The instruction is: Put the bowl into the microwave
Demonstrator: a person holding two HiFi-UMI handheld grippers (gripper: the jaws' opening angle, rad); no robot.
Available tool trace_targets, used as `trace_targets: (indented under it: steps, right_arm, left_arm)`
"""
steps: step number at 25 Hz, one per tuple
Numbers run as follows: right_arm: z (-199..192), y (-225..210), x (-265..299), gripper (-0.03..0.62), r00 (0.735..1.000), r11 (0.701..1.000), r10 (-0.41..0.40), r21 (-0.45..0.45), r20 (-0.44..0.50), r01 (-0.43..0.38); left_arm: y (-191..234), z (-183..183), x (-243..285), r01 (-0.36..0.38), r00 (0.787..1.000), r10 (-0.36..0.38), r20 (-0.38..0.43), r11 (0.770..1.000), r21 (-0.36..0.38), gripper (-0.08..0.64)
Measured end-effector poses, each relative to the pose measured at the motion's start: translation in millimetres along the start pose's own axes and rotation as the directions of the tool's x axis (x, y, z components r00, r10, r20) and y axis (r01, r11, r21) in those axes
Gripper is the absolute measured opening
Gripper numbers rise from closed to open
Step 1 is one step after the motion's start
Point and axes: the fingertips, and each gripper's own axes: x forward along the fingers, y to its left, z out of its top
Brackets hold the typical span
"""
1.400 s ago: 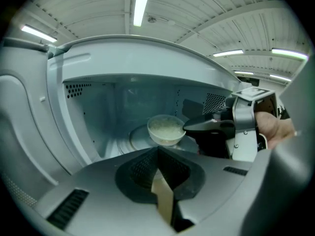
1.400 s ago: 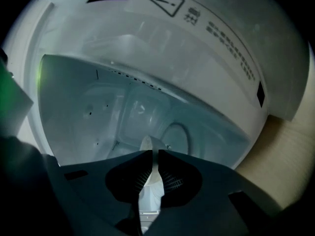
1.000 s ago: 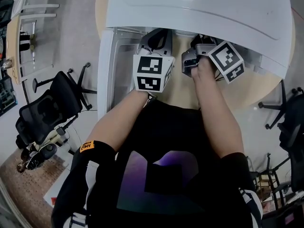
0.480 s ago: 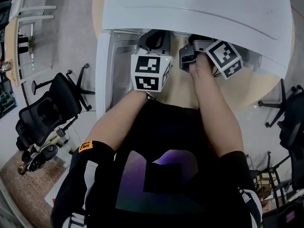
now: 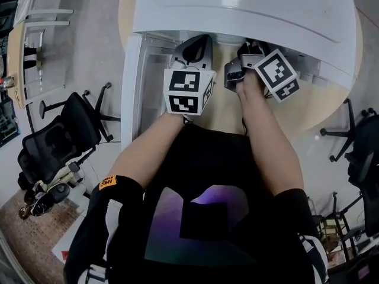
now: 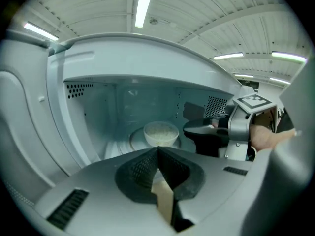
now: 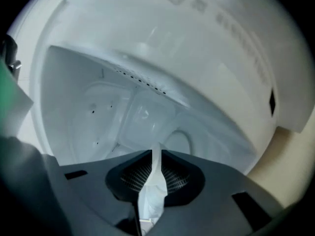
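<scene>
- Head view: left gripper [image 5: 193, 52] and right gripper [image 5: 244, 65] reach into the open microwave [image 5: 237, 10].
- Left gripper view: jaws closed, empty. The white bowl [image 6: 160, 133] sits upright, deep inside the microwave. It is probably rigid and breakable, best pinched at the rim.
- Right gripper view: jaws almost together, with only a white sliver between them.

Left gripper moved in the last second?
No. In the head view the left gripper sits at the same spot against the microwave's open door, just at the cavity's mouth.

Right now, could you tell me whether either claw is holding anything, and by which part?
Nothing is held. The left claw and right claw are both shut and empty; the bowl sits free inside the microwave.
</scene>
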Motion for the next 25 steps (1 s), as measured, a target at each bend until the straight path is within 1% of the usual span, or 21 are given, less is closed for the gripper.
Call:
trace_targets:
  steps: [2, 5, 7, 9, 11, 13, 18, 21, 25]
  right_arm:
    - [-1, 3, -10, 0.051, 1.000, 0.999, 0.000, -0.035, -0.003, 0.000]
    - [-5, 12, -26, 0.050, 1.000, 0.991, 0.009, -0.130, -0.028, -0.012]
    - [-8, 19, -36, 0.051, 0.999, 0.978, 0.015, -0.207, -0.048, -0.025]
    - [-12, 28, -46, 0.050, 0.997, 0.956, 0.026, -0.289, -0.070, -0.045]
    - [-16, 38, -57, 0.049, 0.995, 0.926, 0.042, -0.371, -0.095, -0.075]
    - [-21, 46, -68, 0.049, 0.991, 0.888, 0.046, -0.450, -0.122, -0.096]
    - [-30, 62, -96, 0.049, 0.987, 0.776, 0.020, -0.620, -0.158, -0.114]
    - [-35, 71, -111, 0.049, 0.987, 0.711, -0.004, -0.695, -0.161, -0.111]
    - [-41, 79, -127, 0.049, 0.986, 0.645, -0.014, -0.756, -0.164, -0.116]
  left_arm:
    - [-4, 1, -7, 0.002, 1.000, -0.002, 0.010, 1.000, -0.009, 0.046]
    - [-7, 4, -17, 0.007, 1.000, -0.006, 0.030, 0.999, -0.032, 0.046]
    - [-9, 5, -23, 0.008, 0.999, -0.006, 0.044, 0.999, -0.051, 0.046]
    - [-11, 4, -31, 0.012, 0.998, -0.008, 0.057, 0.997, -0.070, 0.046]
    - [-15, 3, -41, 0.018, 0.997, -0.011, 0.072, 0.996, -0.092, 0.046]
    - [-17, 2, -50, 0.028, 0.996, -0.018, 0.090, 0.992, -0.120, 0.046]
    - [-24, -1, -68, 0.071, 0.991, -0.052, 0.120, 0.984, -0.162, 0.046]
    - [-31, -2, -78, 0.108, 0.986, -0.086, 0.140, 0.981, -0.162, 0.046]
    - [-40, -2, -90, 0.136, 0.980, -0.109, 0.168, 0.978, -0.156, 0.046]
